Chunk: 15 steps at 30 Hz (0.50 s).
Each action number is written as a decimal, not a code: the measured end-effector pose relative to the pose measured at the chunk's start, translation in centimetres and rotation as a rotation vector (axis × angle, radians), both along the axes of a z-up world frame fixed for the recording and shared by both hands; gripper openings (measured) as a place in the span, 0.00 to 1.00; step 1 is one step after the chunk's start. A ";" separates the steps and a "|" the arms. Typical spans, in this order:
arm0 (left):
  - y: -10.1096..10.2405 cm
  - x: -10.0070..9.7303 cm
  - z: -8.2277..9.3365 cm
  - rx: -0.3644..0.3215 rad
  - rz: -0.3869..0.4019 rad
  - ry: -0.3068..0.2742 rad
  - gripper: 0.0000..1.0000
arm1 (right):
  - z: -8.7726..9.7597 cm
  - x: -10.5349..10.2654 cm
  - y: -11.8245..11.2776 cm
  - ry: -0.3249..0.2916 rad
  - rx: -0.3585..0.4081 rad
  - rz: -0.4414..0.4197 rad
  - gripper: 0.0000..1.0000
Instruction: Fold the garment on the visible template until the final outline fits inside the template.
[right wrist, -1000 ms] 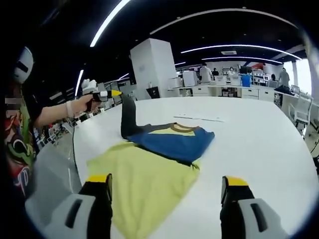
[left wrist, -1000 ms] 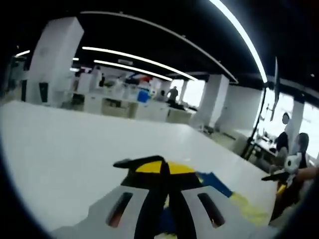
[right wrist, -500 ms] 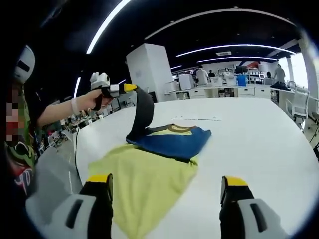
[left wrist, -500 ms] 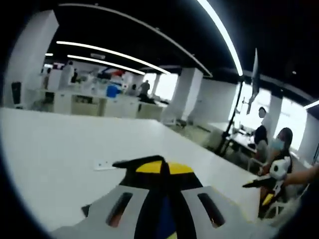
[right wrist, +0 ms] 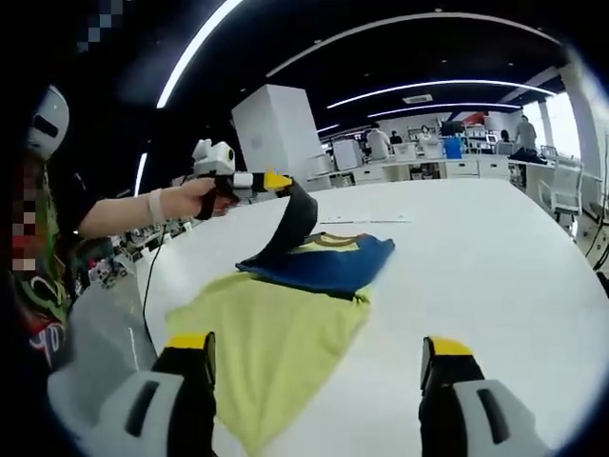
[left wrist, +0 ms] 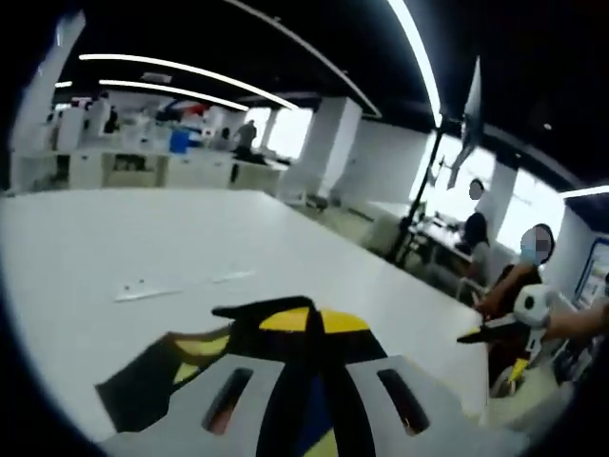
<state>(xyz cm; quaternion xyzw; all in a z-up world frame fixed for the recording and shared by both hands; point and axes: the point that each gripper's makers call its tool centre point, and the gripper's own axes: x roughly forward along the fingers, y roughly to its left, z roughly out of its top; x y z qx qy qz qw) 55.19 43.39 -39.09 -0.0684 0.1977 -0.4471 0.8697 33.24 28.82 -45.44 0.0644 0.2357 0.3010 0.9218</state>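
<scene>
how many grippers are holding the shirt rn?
1. The left gripper is shut on the shirt's black sleeve, lifted above the table. The right gripper hangs open, short of the shirt.

Garment (right wrist: 285, 319): yellow-green body lying flat on white table (right wrist: 495, 267), blue upper part folded over it; one black sleeve (right wrist: 290, 224) lifted upward, pinched at its end.

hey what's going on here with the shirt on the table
A person is folding a yellow and blue shirt on a white table with two handheld grippers. The left gripper is shut on the shirt's black sleeve, lifting it above the body. The right gripper hangs open near the yellow hem, holding nothing.
</scene>
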 end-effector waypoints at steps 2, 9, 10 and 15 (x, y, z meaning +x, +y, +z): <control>-0.6 0.1 -0.9 0.001 -0.008 0.018 0.00 | -0.1 -0.1 0.0 0.005 0.006 -0.001 0.89; -3.3 -0.8 -4.1 0.031 -0.059 0.053 0.00 | -0.8 -0.4 -0.2 0.026 0.013 -0.009 0.89; -3.7 -1.1 -4.5 0.040 -0.064 0.054 0.00 | -0.9 -0.4 -0.2 0.028 0.013 -0.010 0.89; -4.8 -2.1 -6.9 0.066 -0.087 0.094 0.00 | -1.1 -0.5 -0.4 0.038 0.019 -0.014 0.89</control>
